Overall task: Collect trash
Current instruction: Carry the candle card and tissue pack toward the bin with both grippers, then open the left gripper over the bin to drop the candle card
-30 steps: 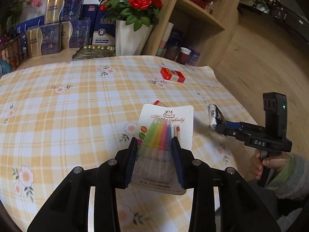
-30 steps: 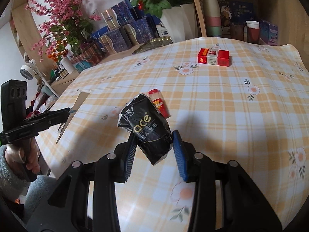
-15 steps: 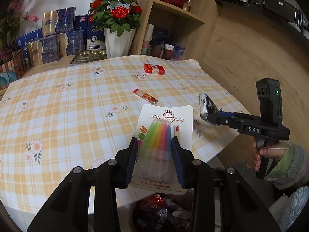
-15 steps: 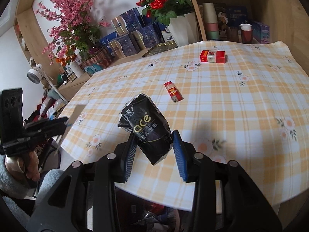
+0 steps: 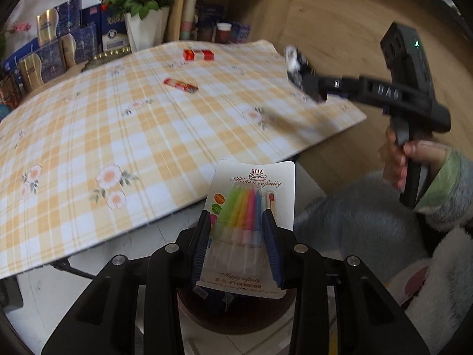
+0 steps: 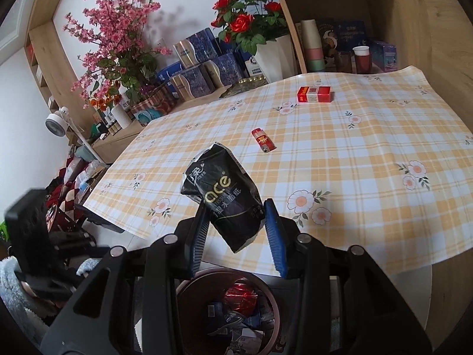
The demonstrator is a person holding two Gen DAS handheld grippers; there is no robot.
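Note:
My left gripper (image 5: pixel 236 222) is shut on a white card of coloured birthday candles (image 5: pixel 254 201), held off the table's near edge above a dark round trash bin (image 5: pixel 236 313). My right gripper (image 6: pixel 236 216) is shut on a black tissue packet (image 6: pixel 227 195), held past the table edge over the same brown bin (image 6: pixel 227 307), which holds wrappers. The right gripper with the packet also shows in the left wrist view (image 5: pixel 298 68), blurred. A red lighter (image 6: pixel 263 143) and a red cigarette box (image 6: pixel 314 94) lie on the checked tablecloth (image 6: pixel 369 153).
A white vase of red roses (image 6: pixel 275 56), blue gift boxes (image 6: pixel 204 68) and pink blossoms (image 6: pixel 118 44) stand at the table's back. A wooden shelf (image 6: pixel 340 50) holds cups. My sleeve and lap (image 5: pixel 369 213) are at the right.
Both grippers have pulled back from over the table to beyond its near edge, still holding their items. The trash bin has come into view below them.

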